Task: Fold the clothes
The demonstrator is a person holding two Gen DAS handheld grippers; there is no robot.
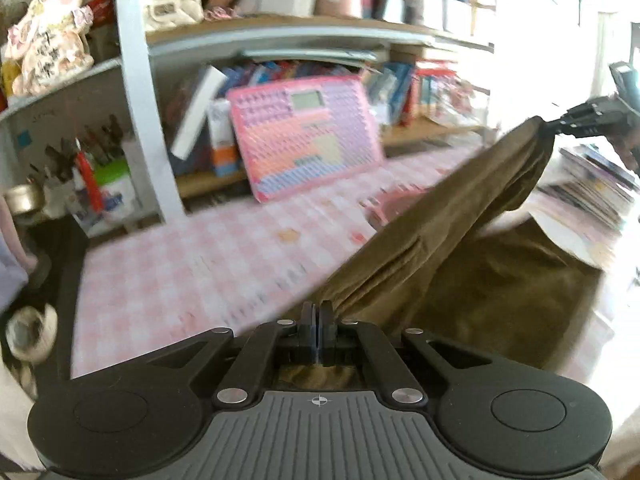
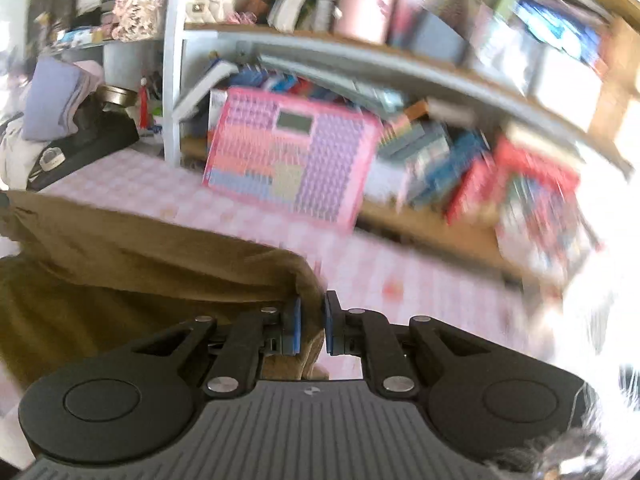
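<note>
Daylight is flooding in from the right of the fingers in both views, washing that side out to plain white. In the left wrist view the glare is swallowing the window (image 1: 560, 8) area and the far right table edge; in the right wrist view it is bleaching the lower right corner. Motion blur is smearing nearly everything ahead of the fingers: the bookshelf (image 2: 400, 64), the pink toy keyboard (image 1: 304, 136) and the checked tablecloth (image 1: 192, 264) are all streaking. Only the gripper bodies below the fingers are staying sharp. Fisheye distortion is bending the shelves into arcs, and dark vignetting is cutting the corners.
</note>
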